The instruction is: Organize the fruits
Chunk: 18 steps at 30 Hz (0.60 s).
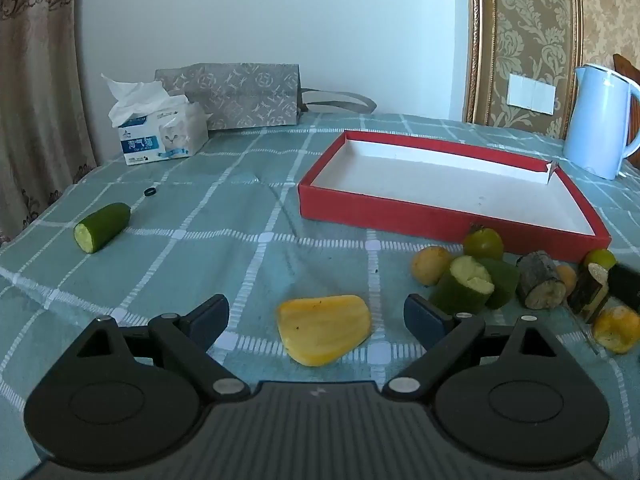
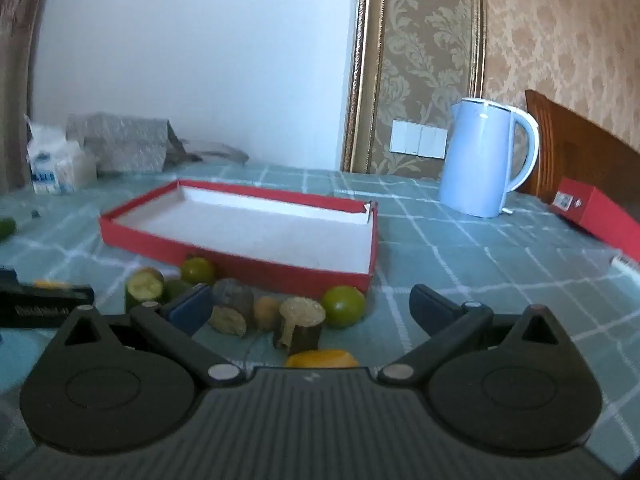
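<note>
Matte black plastic left gripper (image 1: 316, 314): ribbed grey centre housing, two rounded black lobes with raised discs, silver pivot rivets, angled link arms, dark blue pads (image 1: 208, 322). Matching black right gripper (image 2: 310, 306), same ribbed housing, rivets, blue pads (image 2: 192, 308).

This is looking like a room in a home, likely a dining corner. A checked green cloth (image 1: 248, 216) is covering the counter, and patterned damask wallpaper (image 2: 560, 40) with a gilt frame strip (image 2: 358, 80) is lining the wall. A heavy curtain (image 1: 36, 100) is hanging at the left. A pack of tissues (image 1: 160, 136), a fabric bag (image 1: 244, 96) and a pale blue kettle (image 2: 480, 160) are sitting on the cloth, and a wooden chair back (image 2: 572, 148) is standing behind, beside white wall switches (image 2: 418, 138).
</note>
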Available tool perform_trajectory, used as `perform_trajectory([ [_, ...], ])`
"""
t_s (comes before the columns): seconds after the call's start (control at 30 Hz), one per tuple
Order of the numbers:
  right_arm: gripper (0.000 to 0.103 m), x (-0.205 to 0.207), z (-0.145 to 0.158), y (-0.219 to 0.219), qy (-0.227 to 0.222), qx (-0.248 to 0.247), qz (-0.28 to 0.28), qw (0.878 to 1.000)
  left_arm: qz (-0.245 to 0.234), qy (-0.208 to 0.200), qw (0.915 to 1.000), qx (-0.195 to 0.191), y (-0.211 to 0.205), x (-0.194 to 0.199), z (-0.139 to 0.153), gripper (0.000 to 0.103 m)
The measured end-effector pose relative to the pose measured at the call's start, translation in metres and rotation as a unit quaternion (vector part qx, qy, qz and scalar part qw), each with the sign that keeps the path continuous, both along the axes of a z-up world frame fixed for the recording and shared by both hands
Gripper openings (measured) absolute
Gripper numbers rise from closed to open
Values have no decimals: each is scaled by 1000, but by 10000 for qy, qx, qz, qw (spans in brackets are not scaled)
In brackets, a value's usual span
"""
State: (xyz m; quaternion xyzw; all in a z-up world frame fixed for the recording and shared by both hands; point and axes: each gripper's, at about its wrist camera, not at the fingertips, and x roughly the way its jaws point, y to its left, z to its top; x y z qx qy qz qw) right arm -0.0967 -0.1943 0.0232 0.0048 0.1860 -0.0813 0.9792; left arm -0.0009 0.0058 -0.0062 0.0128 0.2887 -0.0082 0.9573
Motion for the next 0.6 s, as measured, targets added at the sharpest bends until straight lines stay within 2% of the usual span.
perform_trajectory([
  [0.23, 103, 23, -5, 10, 55, 110, -13, 9999, -40, 141, 9999, -79, 4, 3, -3, 95],
  [0.6, 103, 32, -12, 13, 172, 64, -93, 9998, -141, 64, 9998, -79, -2, 1, -1, 95],
])
